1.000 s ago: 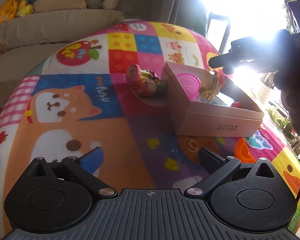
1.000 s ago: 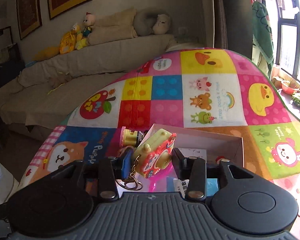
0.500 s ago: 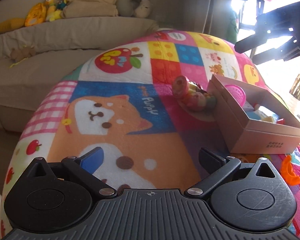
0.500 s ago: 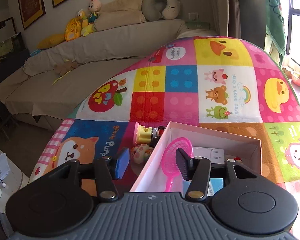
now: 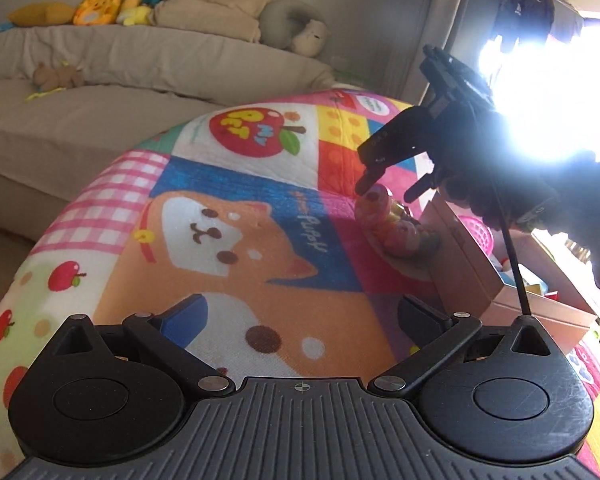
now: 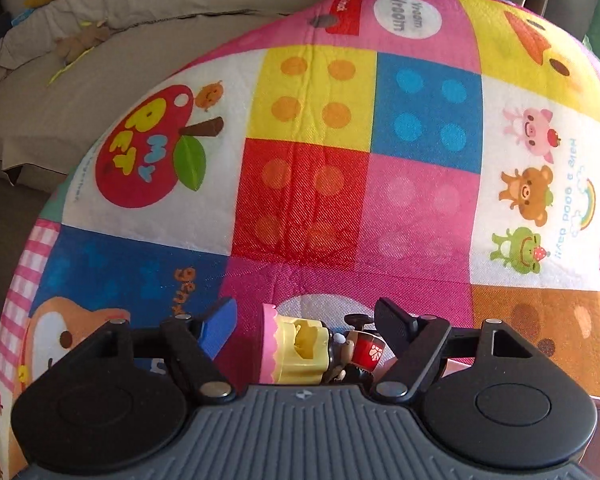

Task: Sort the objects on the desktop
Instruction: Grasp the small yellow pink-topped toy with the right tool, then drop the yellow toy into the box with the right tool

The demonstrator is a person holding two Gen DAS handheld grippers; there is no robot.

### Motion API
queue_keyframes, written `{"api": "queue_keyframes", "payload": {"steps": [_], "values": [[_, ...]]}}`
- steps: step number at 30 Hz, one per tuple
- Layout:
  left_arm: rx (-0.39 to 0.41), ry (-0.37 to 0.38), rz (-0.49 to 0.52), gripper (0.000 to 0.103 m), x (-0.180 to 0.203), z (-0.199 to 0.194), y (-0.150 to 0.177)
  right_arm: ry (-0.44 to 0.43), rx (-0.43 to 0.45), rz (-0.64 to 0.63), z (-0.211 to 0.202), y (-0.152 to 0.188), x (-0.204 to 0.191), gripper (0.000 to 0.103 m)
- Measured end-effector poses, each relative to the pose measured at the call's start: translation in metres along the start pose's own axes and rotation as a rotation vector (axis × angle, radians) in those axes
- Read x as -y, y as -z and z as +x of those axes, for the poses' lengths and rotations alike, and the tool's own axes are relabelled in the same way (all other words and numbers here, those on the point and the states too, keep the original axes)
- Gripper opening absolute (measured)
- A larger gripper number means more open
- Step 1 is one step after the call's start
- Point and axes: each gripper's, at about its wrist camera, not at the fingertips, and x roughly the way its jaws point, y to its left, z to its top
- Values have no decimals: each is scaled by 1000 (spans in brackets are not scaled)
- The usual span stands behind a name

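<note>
- Toy [image 6: 300, 350] on the mat [image 6: 340, 200], just beside the box [image 5: 476, 268], framed between the spread jaws of the right gripper [image 6: 306, 324]; nothing clamped yet.
- Seen from the left wrist: same toy [image 5: 392, 222] a rounded, multicoloured lump against the box's near wall, right gripper [image 5: 384, 192] hovering just above it, fingertips apart.
- Probably light, hard moulded plastic: yellow body, pink scalloped end, a small dark figure with a red part at the other end. Stiff, likely smooth and a bit slippery; little protruding bits on the figure side look the most breakable.
- Best hold judged to be across the broad yellow body, not the figure end; uneven shape may twist in the pads if pinched off-centre.
- Left gripper [image 5: 300, 312] low over the mat, jaws wide, empty, well apart from the toy.
- Box open-topped, pinkish cardboard, thin walls, likely to slide on the cloth if nudged.
- Inside: a pink mesh net [image 5: 478, 234] near the toy-side wall, plus a few small coloured items further along, too glare-washed to name.
- Room left in the box cannot be judged well; far end lost in window glare.
- Mat soft and slightly wrinkled, so a low approach risks snagging a fingertip.
</note>
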Motion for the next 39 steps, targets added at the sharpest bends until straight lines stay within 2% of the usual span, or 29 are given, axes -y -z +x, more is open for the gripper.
{"api": "queue_keyframes", "payload": {"steps": [2,6,8,12,14,22,24,27,29,32,35,37,39], "values": [[3,10,-15,103,-3,-1,0,35,-15,-25,12,0,-4,71],[14,3,-33,103,-6,-4,-1,96,0,-96,20,5,-18,70],[18,-1,-37,103,-6,-5,-2,104,-4,-124,19,9,-23,64],[23,-3,-31,103,-5,-6,-1,170,-3,-124,19,10,-23,62],[23,-1,-27,103,-4,-6,-1,160,-13,-92,20,10,-18,63],[10,4,-22,103,-3,-6,0,143,-12,-177,10,24,-38,58],[-4,16,-8,103,-1,-5,1,95,-33,-172,3,29,-42,58],[-21,40,22,103,3,-6,3,-30,-93,-164,-12,46,-50,57],[-28,62,30,103,4,-10,4,-105,-135,-175,-24,70,-57,57],[-50,95,41,103,4,-16,7,-171,-139,-234,-49,110,-69,58],[-83,104,72,103,7,-21,15,-325,-179,-207,-70,138,-64,56],[-111,114,97,103,12,-22,21,-385,-119,-189,-94,152,-57,56],[-134,135,121,103,19,-23,25,-380,3,-201,-125,166,-48,57]]}}
